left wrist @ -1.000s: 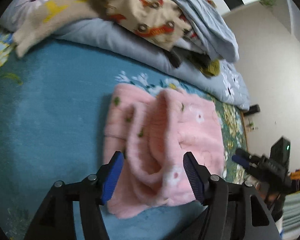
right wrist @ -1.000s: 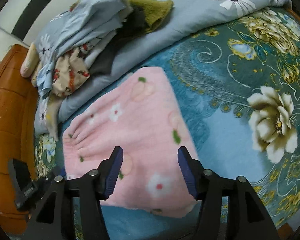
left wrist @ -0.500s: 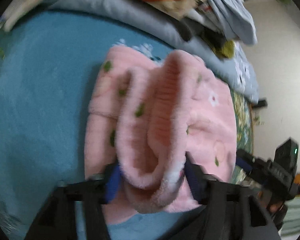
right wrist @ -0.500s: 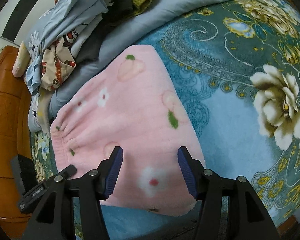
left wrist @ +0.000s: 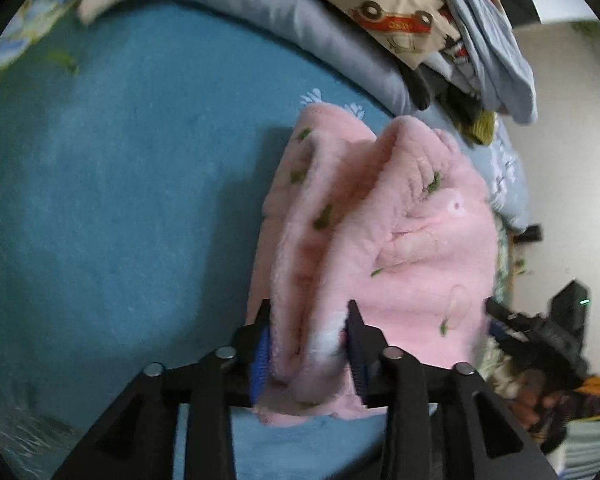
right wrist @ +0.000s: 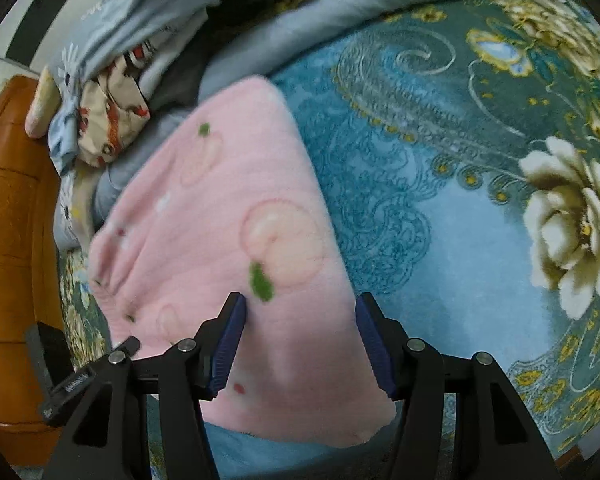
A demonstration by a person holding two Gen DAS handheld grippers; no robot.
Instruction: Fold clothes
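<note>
A pink fleece garment (left wrist: 400, 232) with small flowers and green leaves lies folded on the blue bedspread (left wrist: 120, 200). A thick raised fold at its near edge sits between the blue pads of my left gripper (left wrist: 306, 348). The pads press into the fold on both sides while the jaws are opening. In the right wrist view the same garment (right wrist: 228, 208) lies flat and smooth. My right gripper (right wrist: 302, 344) hangs open just above its near corner, with the cloth under the gap and neither pad touching it.
A heap of unfolded clothes (left wrist: 412, 12) rests on a grey floral quilt (right wrist: 340, 4) behind the garment. A wooden bed frame (right wrist: 8, 208) runs along the left of the right wrist view. Patterned bedspread (right wrist: 480, 200) spreads to the right.
My left gripper came down onto the garment's raised fold and narrowed around it, bunching the fleece. My right gripper sank closer to the flat part and kept the same width.
</note>
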